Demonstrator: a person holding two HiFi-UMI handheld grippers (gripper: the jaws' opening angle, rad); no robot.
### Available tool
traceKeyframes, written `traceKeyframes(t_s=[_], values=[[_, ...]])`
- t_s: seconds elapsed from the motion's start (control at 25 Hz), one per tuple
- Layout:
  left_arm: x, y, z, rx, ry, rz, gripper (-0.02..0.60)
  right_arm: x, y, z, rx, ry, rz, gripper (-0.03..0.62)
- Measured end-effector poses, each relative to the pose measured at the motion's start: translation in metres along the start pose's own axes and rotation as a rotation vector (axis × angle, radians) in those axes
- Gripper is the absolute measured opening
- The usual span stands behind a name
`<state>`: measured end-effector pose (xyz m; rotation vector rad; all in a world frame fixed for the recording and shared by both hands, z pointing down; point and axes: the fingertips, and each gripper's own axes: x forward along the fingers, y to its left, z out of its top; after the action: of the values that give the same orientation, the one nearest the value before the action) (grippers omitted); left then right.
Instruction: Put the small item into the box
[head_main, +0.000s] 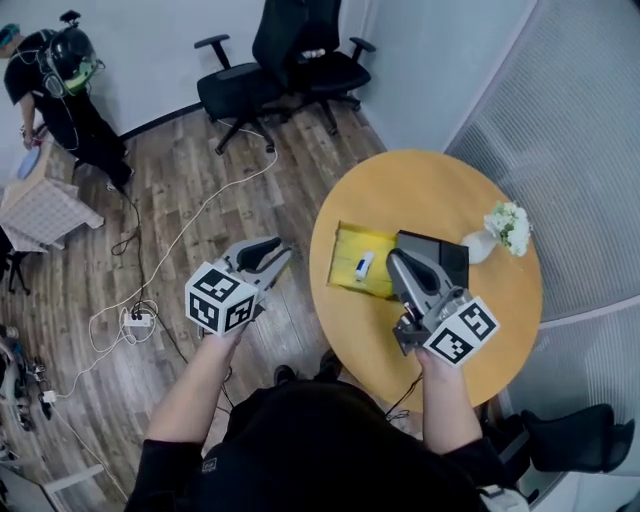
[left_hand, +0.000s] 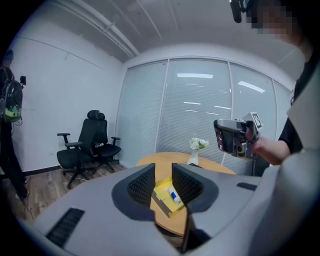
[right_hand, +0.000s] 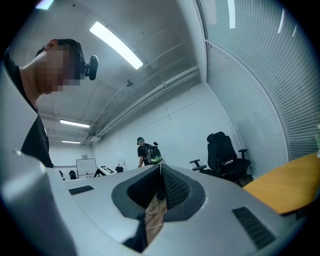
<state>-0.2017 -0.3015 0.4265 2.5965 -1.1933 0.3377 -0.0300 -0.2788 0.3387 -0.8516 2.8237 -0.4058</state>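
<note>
An open yellow box (head_main: 348, 250) lies on the round wooden table (head_main: 450, 190). In it lies a small white and blue item (head_main: 363, 265), also seen between the left jaws as the item (left_hand: 174, 195) in the box (left_hand: 164, 200). My left gripper (head_main: 268, 257) hangs over the floor left of the table, open and empty, with the same gap showing in the left gripper view (left_hand: 163, 172). Held above the table just right of the box, my right gripper (head_main: 399, 262) is shut on nothing and points away toward the room (right_hand: 160, 172).
A black box part (head_main: 440, 252) sits right of the yellow box. A vase of white flowers (head_main: 505, 230) stands at the table's right. Black office chairs (head_main: 285, 65) are at the back. Cables (head_main: 150, 290) run over the floor, and a person (head_main: 70, 95) stands far left.
</note>
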Motion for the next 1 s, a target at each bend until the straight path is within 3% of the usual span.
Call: traceKeyframes(t_s=[0.36,0.64,1.0], values=[[-0.090,0.027,0.021,0.085,-0.105,0.125,0.110,0.010,0.045,0.009,-0.058,-0.006,-0.024,0.037],[-0.126,0.015,0.036,0.084,-0.181,0.151,0.107,-0.008,0.049,0.017,-0.067,-0.049,-0.070,0.035],[-0.143,0.012,0.040,0.041,-0.235,0.257,0.103,-0.026,0.037,0.032,-0.124,-0.073,-0.047,0.035]])
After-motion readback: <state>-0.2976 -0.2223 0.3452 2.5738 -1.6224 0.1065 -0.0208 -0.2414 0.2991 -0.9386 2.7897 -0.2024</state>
